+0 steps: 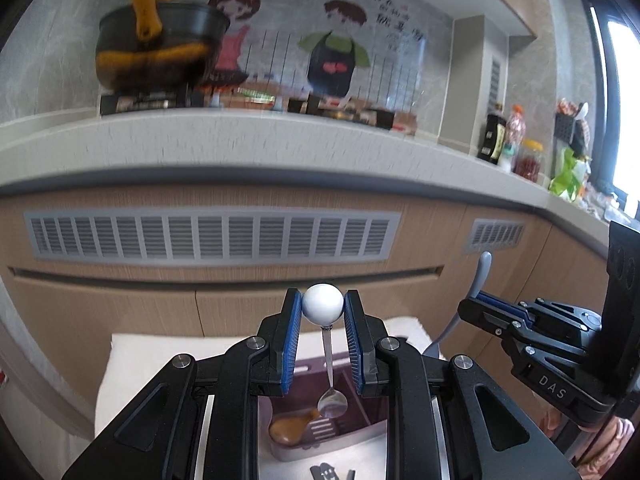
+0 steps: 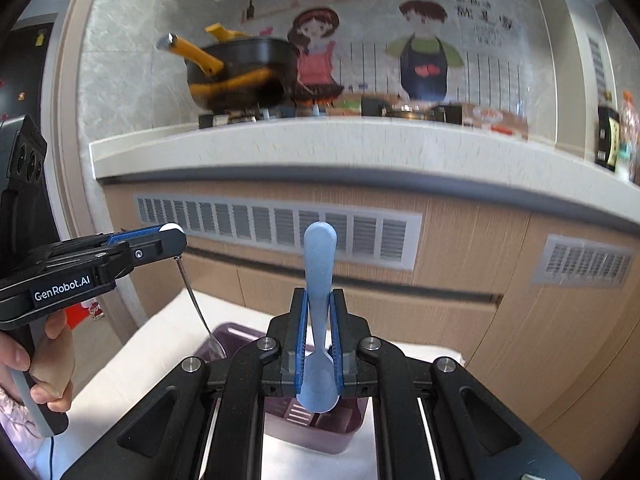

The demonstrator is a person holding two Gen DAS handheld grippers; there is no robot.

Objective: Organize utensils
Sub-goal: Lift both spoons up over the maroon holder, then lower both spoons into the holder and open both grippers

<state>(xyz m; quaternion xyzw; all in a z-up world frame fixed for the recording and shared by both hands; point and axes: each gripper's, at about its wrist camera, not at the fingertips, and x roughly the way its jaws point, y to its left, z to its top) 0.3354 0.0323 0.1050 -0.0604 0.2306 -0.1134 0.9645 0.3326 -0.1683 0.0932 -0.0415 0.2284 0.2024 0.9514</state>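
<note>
- The black left tongs (image 1: 323, 344) have blue ribbed pads.
- The slim steel spoon with a white ball end (image 1: 323, 304) shines silver.
- The pale blue plastic spoon (image 2: 319, 320) is plain.
- The mauve plastic slotted utensil caddy (image 1: 356, 430) holds a glossy brown spoon (image 1: 292, 426).
- The black cooking pot with yellow handles (image 2: 240, 76) carries a yellow band.
- The white towel (image 2: 132, 364) is unpatterned.

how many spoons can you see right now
3. A metal spoon with a white ball end hangs from the left claw, a blue spoon is clamped in the right claw, a brown spoon lies in the purple caddy. Others may be hidden.
</note>
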